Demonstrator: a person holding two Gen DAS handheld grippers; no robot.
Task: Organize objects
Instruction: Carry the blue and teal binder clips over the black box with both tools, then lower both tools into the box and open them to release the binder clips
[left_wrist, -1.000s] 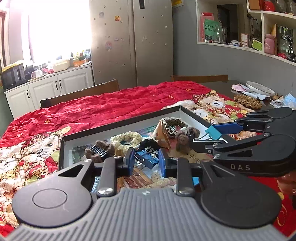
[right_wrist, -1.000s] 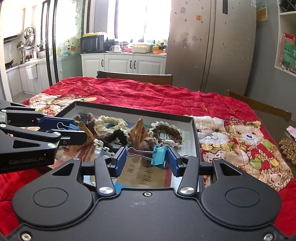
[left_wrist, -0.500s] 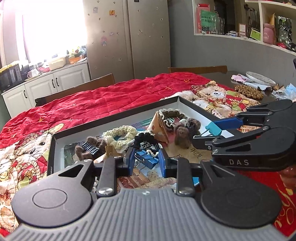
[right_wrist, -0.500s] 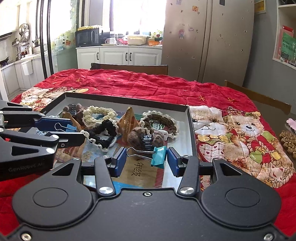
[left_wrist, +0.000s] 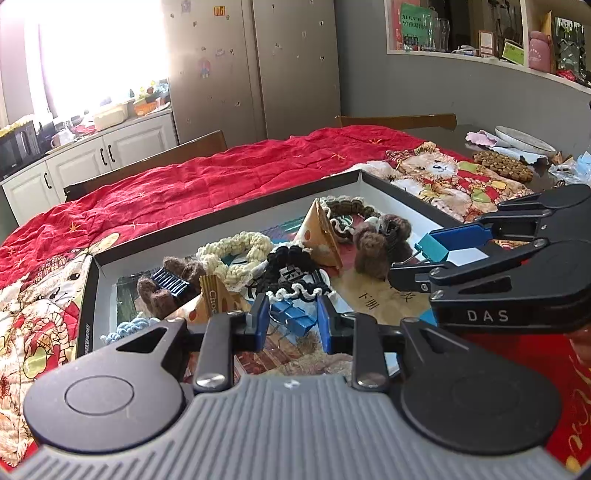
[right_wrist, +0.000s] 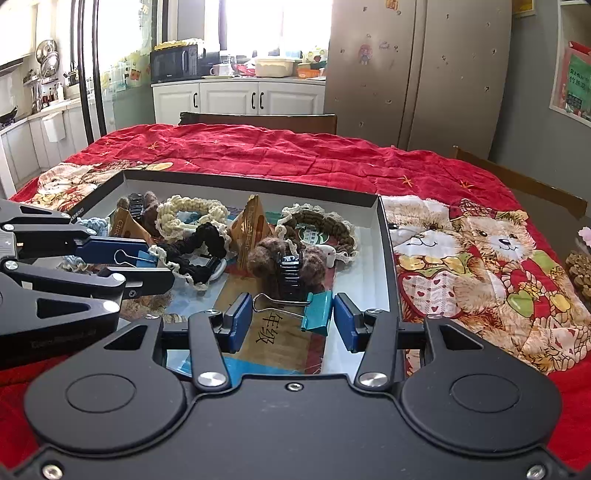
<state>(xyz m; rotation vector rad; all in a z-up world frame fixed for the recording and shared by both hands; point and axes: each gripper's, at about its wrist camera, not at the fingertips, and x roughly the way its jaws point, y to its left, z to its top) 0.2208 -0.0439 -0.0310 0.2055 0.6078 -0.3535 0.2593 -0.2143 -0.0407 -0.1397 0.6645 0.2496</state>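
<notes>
— Kitchen behind, with a tall beige steel fridge (right_wrist: 417, 74), and up front a counter under a red quilted cloth printed with bears (right_wrist: 295, 155). Where are the clips?

— Both are in the tongs. The left tongs (left_wrist: 291, 319) are nearly closed on a small blue metal binder clip (left_wrist: 297, 322), which sits squarely between the blue pads. The right tongs (right_wrist: 291, 317) stand about half open but are clamped lengthwise on a teal metal binder clip (right_wrist: 317, 312). One pad bears on its folded body and the other on the tip of its silver wire handle.

— And relative to the box?

— Both clips hang over the near part of a shallow black-rimmed cardboard box (right_wrist: 258, 186) with white inner walls. The two tongs are side by side, with the teal clip nearer the box's right wall.

— What lies inside?

— Soft things, mostly. There is a cream crocheted ring (right_wrist: 192, 216), a brown crocheted ring with a frilly cream edge (right_wrist: 325, 225) and a black knitted scrunchie (right_wrist: 199, 243). A fuzzy brown felted hair claw with black teeth (right_wrist: 280, 258) lies close to the teal clip. A glossy orange triangular packet (right_wrist: 251, 229) stands upright among them, and a pale blue yarn piece (right_wrist: 92, 225) is at the left wall. Under it all lie flat printed paper booklets (right_wrist: 280, 343).
</notes>
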